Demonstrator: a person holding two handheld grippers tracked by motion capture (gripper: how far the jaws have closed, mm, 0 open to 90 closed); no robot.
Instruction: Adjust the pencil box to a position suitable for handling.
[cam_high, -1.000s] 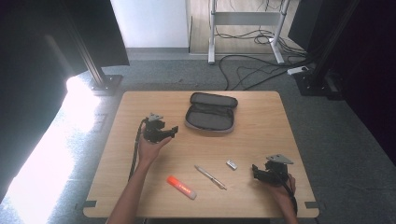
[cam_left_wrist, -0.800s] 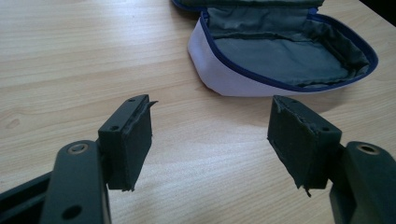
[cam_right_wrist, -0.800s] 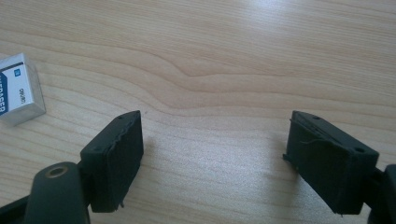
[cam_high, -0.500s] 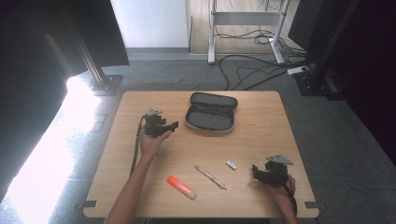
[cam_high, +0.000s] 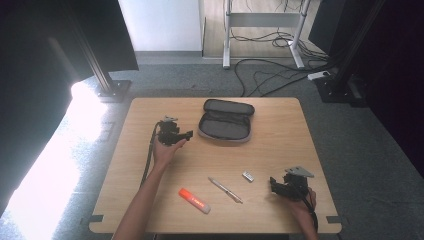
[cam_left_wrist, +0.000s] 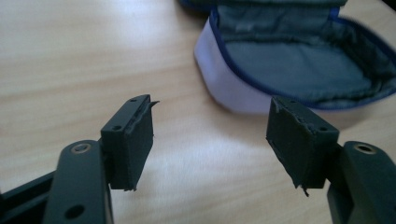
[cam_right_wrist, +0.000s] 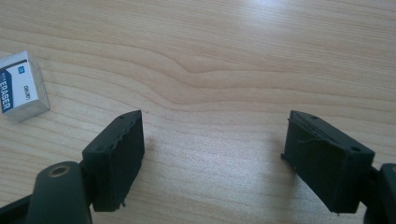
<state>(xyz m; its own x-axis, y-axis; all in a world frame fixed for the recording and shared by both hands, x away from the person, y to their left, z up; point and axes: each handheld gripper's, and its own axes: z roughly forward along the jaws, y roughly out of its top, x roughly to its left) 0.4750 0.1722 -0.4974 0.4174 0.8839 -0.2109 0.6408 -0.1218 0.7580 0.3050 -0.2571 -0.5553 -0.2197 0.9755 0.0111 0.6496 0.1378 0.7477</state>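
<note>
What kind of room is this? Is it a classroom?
Probably not a classroom, more likely a lab or workshop. A lone wooden table stands on grey carpet, with loose cables running across the floor behind it and dark metal stands beside it. The pencil case just looks school-like.

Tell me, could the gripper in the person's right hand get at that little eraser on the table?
Probably yes. The right gripper stands open and holds nothing, and the eraser lies on bare table just beside it. The pen lies off to the side, so nothing blocks the way.
</note>
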